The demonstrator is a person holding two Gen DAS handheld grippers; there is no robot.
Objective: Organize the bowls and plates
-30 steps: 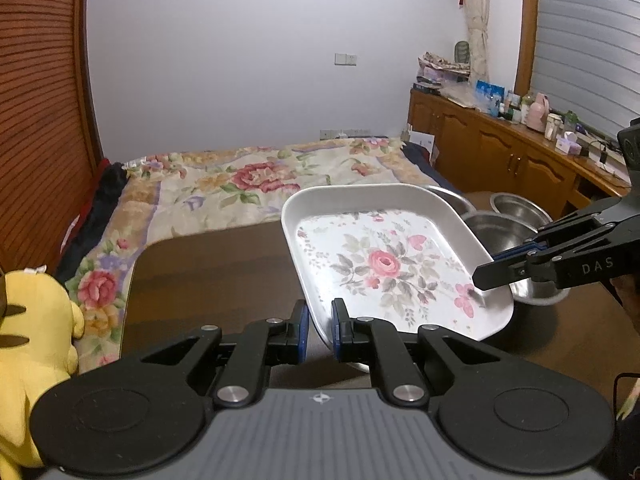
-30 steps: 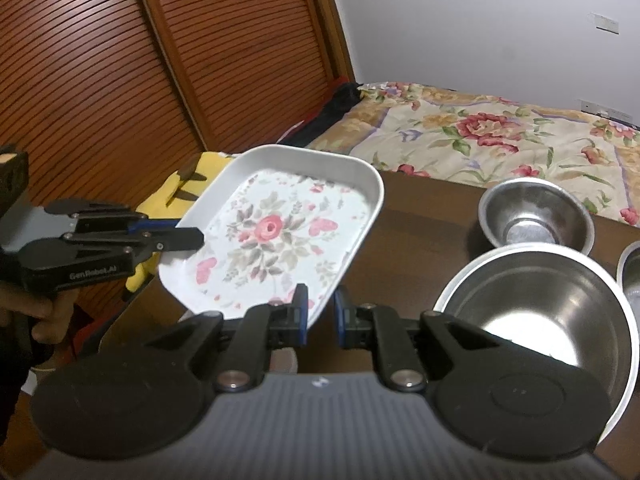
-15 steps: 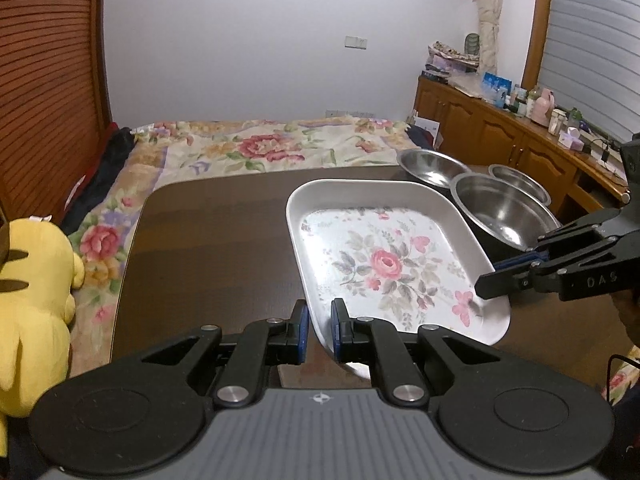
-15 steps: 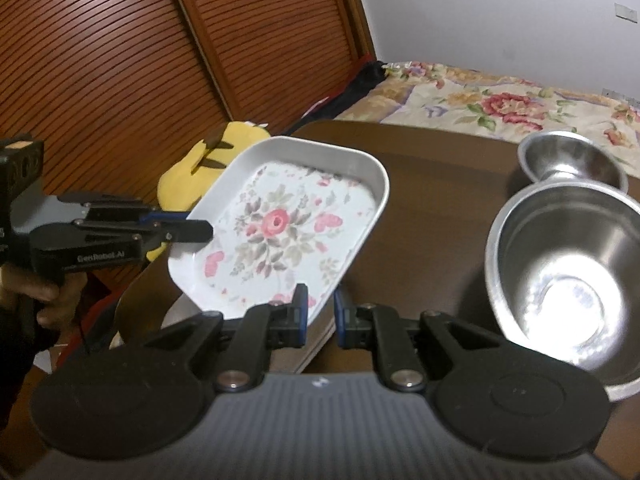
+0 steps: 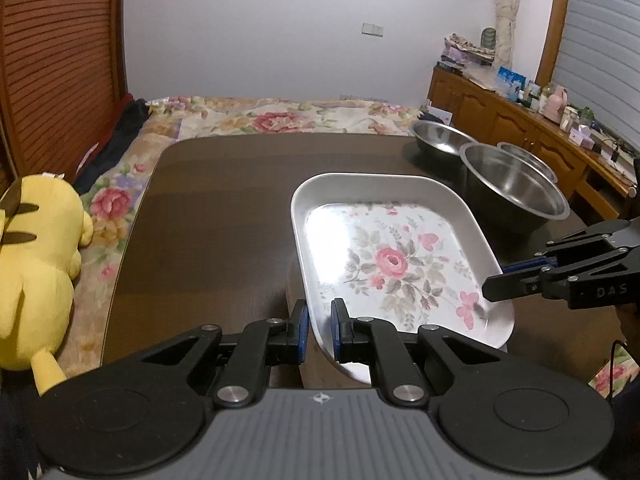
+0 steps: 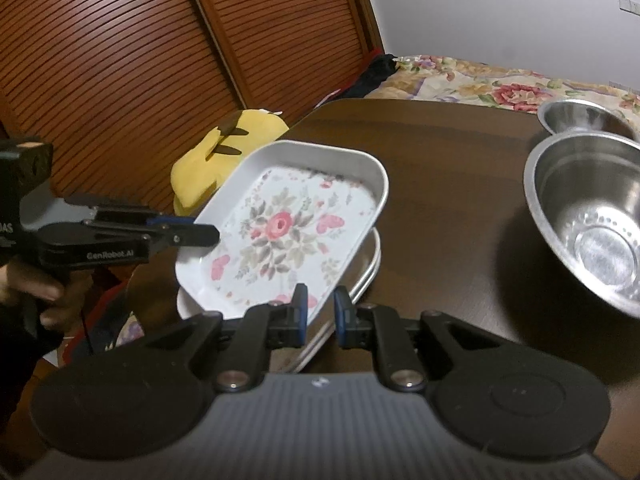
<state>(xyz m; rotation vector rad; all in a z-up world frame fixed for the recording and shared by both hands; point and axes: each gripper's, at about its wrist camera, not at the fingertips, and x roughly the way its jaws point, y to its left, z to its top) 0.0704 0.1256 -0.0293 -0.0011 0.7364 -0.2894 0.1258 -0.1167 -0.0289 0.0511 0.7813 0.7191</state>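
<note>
On the dark worktop [image 5: 224, 200], near its front edge: one floral tray [image 5: 392, 256], white-rimmed, rose print, held tilted over a stack of plain metal trays [image 6: 362, 276]. Left gripper [image 5: 319, 330] clamped on the tray's near rim; right gripper [image 6: 320, 314] clamped on the opposite rim, with a hand [image 6: 28, 284] on the left grip seen in the right view. Right of the tray: large steel bowl [image 5: 516, 188], perforated at the base; behind it two smaller steel bowls [image 5: 440, 138], close together. Beyond the worktop: bed [image 5: 280, 120] with flowered cover. Left of the worktop: yellow plush [image 5: 36, 272], lying on the bed
</note>
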